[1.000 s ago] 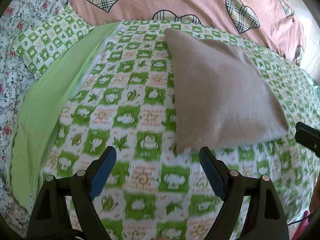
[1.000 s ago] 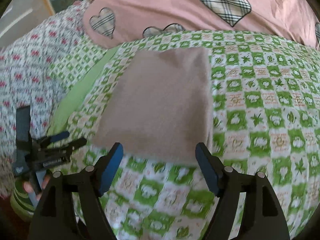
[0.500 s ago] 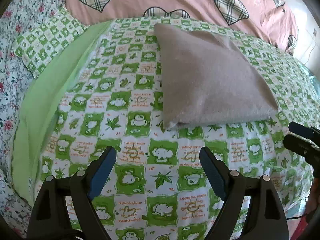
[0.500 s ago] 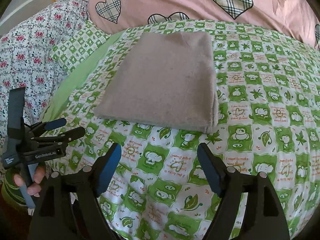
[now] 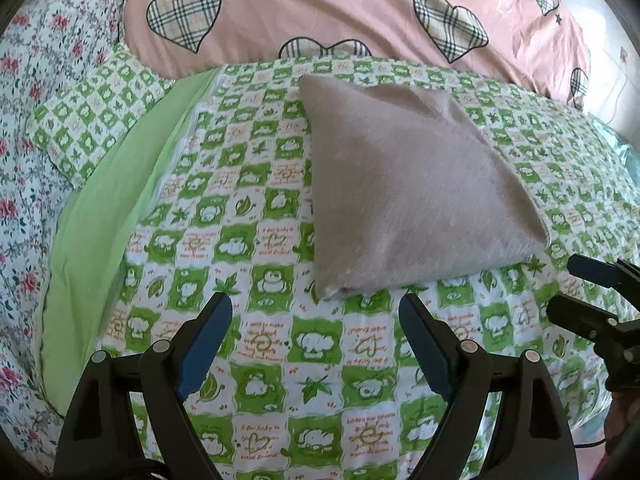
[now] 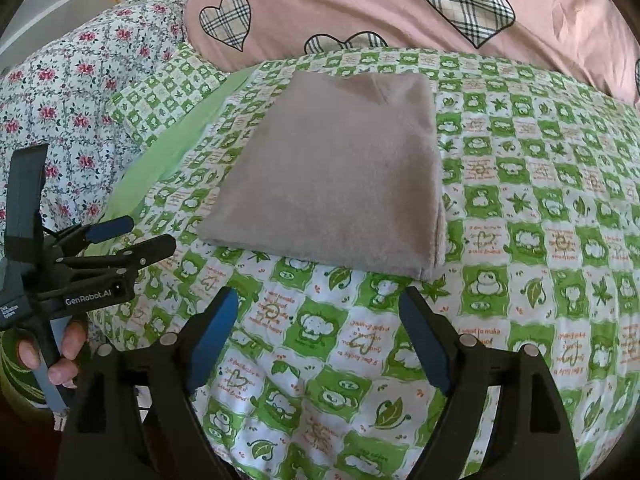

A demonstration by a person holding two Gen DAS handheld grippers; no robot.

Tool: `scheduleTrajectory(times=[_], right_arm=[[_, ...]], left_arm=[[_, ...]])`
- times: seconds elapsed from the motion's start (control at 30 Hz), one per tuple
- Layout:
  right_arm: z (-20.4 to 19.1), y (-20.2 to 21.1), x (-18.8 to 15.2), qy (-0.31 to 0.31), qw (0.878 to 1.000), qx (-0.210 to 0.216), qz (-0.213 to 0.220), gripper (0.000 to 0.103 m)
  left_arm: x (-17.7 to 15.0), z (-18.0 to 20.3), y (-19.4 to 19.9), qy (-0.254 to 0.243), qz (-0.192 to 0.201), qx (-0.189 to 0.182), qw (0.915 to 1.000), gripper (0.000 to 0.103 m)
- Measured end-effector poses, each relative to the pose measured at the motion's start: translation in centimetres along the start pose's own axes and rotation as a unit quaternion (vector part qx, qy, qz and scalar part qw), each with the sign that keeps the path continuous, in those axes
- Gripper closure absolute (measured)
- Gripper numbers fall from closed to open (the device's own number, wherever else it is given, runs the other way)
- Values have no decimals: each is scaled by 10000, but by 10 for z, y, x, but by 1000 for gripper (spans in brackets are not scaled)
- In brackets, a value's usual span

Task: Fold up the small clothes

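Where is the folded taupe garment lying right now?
The folded taupe garment lies flat on the green checkered quilt, mid-frame in both wrist views, ahead of both open grippers and short of the pink heart-print duvet.

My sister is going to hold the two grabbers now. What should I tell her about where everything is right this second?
Left gripper: open, holding nothing, just short of the near edge of the cloth.
Right gripper: open, holding nothing, also just short of the cloth.
Grey-brown fuzzy cloth: folded into a flat rectangle, lying on the green-and-white checked quilt, in front of the pink heart-print duvet.
Done: this piece looks folded.
Left: probably only a tidy-up, or fetching another piece; none shows here.
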State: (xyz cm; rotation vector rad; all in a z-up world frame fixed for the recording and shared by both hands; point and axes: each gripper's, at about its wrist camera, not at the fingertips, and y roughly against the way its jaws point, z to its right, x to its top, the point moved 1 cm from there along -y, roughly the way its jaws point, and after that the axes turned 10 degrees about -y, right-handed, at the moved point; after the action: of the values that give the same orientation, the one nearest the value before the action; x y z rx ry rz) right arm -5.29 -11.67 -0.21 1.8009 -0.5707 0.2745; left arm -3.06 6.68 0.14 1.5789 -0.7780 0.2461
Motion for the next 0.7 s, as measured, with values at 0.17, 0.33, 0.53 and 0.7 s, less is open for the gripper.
scheduleTrajectory(times=[0.17,0.33,0.53,0.7], right_arm=[[-1,-3,11,17,10000,27,57,19],[-3,-8,19,26,10000,30,54,19],[-4,-16,26,117,9999,-1,20,19],[0,-22,34,103,9999,-18,14,19]], left_arm=[[12,3,0,-57,110,19,9999,17],[20,7,-5,-123,150,20,9998,17],[26,7,-13,-123,141,-13,9998,17],[29,7,-20,-108,118,-41,9999,17]])
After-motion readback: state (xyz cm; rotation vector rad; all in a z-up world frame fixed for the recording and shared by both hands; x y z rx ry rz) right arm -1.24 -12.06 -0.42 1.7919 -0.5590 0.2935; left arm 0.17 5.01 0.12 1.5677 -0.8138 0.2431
